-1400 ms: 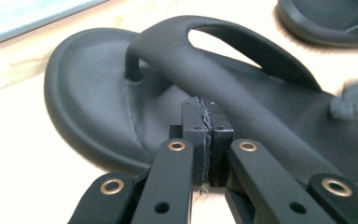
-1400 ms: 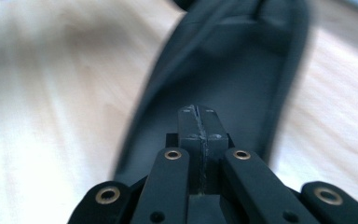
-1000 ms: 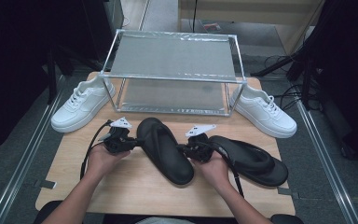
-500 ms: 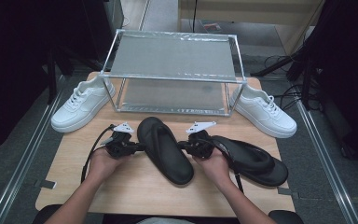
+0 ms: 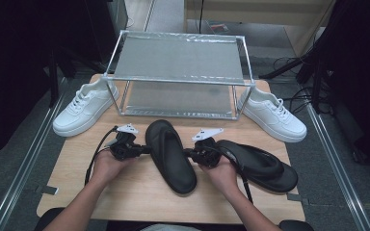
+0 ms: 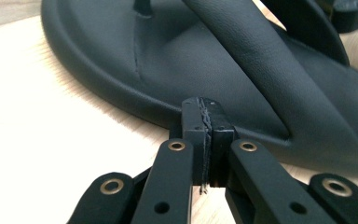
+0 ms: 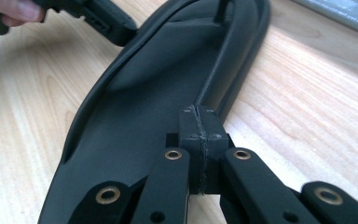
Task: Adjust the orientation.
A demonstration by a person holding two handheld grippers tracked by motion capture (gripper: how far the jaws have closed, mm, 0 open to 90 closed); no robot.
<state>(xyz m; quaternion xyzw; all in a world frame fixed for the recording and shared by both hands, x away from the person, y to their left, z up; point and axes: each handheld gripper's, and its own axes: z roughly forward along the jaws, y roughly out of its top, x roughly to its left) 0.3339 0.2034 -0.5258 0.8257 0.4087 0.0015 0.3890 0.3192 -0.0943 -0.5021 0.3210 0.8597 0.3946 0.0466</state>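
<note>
- Nearest the camera, on the wooden table [image 5: 77, 192], two forearms are seen coming in, each hand wrapped round a gripper.
- Between the two grippers, the black flip-flop [image 5: 169, 155] lies flat on the wood, slanting from toe near the rack to heel near the person.
- At its left edge, the left gripper [image 5: 142, 150] is held with its jaws pressed together; in the left gripper view the closed tips [image 6: 207, 122] sit right at the sandal's rim [image 6: 121, 100], and nothing is seen pinched between them.
- At its right edge, the right gripper [image 5: 189, 153] is likewise closed, its tips [image 7: 200, 123] shown in the right gripper view meeting the raised sole edge [image 7: 223, 88]; whether the rim is lightly nipped cannot be told.
- The work in hand is judged to be squaring or nudging this sandal from both sides. It would be done well by pushing evenly at matching points, low on the sole, so the sandal slides rather than spins or tips.
- The soft rim should be watched: a closed tip could ride over it.
- Just right of the right hand, the second black flip-flop [image 5: 262, 163] lies near but apart from the first.
- Farther back, a metal two-tier rack [image 5: 178, 79] stands across the table.
- At either end of the rack, a white sneaker is set: one left [image 5: 84, 106], one right [image 5: 272, 114].
</note>
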